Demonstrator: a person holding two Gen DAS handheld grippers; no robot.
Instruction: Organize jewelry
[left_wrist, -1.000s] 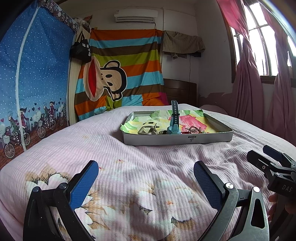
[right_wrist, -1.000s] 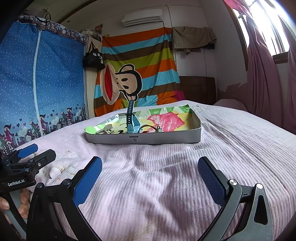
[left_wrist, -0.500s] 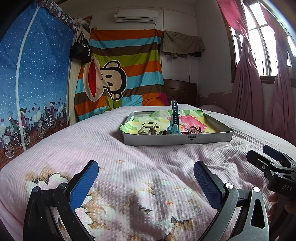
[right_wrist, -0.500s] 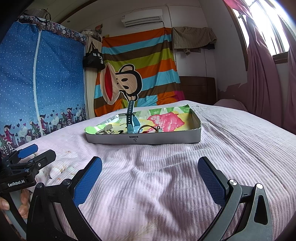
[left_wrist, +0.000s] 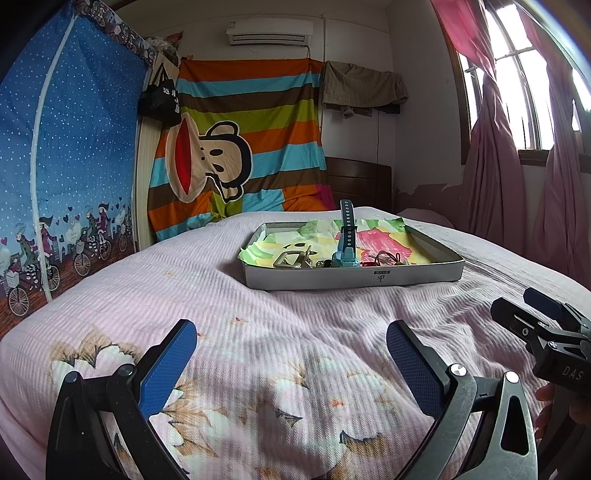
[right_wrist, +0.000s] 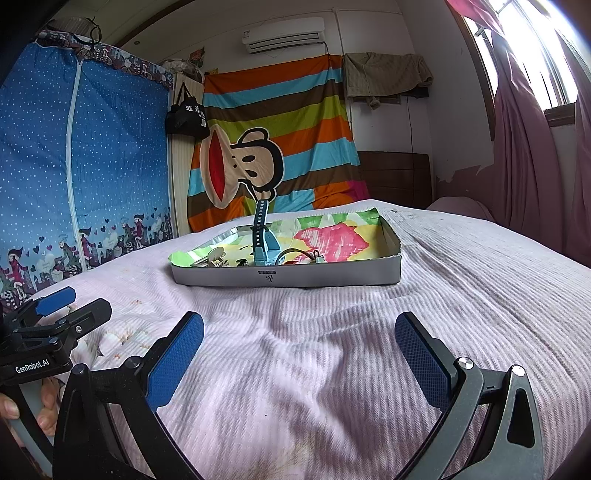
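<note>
A bed (left_wrist: 258, 332) with a pink ribbed, flower-printed cover fills the lower part of both views. On it, well ahead of both tools, lies a shallow grey tray (left_wrist: 351, 277) (right_wrist: 288, 275), lined with crumpled paper (left_wrist: 384, 236) (right_wrist: 332, 236) printed in green, yellow and pink.

All the jewelry lies inside the tray, gathered along its near wall. The largest piece is a blue watch (left_wrist: 346, 251) (right_wrist: 264, 247), its case down on the paper and one strap standing nearly upright above the rim. To its left lies a metal buckle (left_wrist: 291, 258) (right_wrist: 214, 258). To its right is a dark looped cord or bracelet (left_wrist: 386, 256) (right_wrist: 295, 254) with a small red piece beside it. Between buckle and watch sit a few tiny dark bits, too small to identify.

The left tongs (left_wrist: 291, 354) hang low over the bed with their blue pads (left_wrist: 168, 369) spread wide, holding nothing. The right tongs (right_wrist: 299, 354) are likewise spread wide and empty, and show at the right edge of the left wrist view (left_wrist: 546, 332).

Compared with the frames from a second and half a second ago, nothing differs: tray, jewelry and both tongs keep the same places and the same spread.
</note>
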